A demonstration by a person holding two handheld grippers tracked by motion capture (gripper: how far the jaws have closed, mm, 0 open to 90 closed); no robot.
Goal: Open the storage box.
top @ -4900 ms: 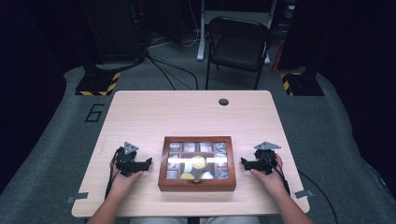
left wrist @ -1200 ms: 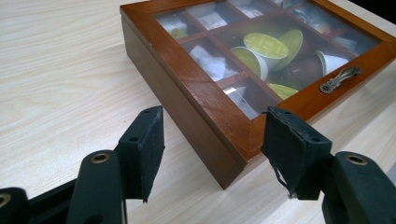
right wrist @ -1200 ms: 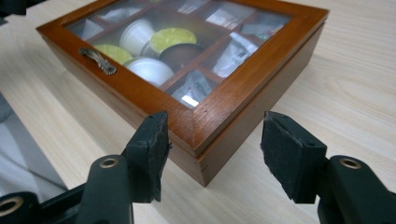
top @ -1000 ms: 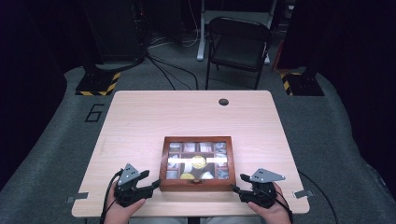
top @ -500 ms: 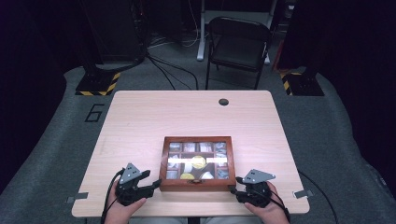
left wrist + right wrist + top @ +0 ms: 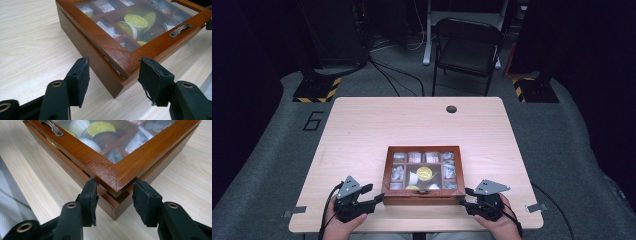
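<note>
A wooden box with a glass lid lies closed at the table's near middle, with capsules and packets in its compartments. A metal handle sits on the lid's front rail. My left gripper straddles the near left corner; its jaws have just been closing and its pads now bear on the two walls that meet there. My right gripper has also just been closing and clamps the near right corner, with its pads set just under the lid's edge.
The light wood table has a cable hole at the back. Its near edge runs just behind my hands. A black folding chair stands beyond the far edge, with striped stand bases on the floor.
Since the earliest frame both grippers have come back from the box's sides to its two near corners. Over the last second their jaws have drawn in on those corners; the box has not moved.
</note>
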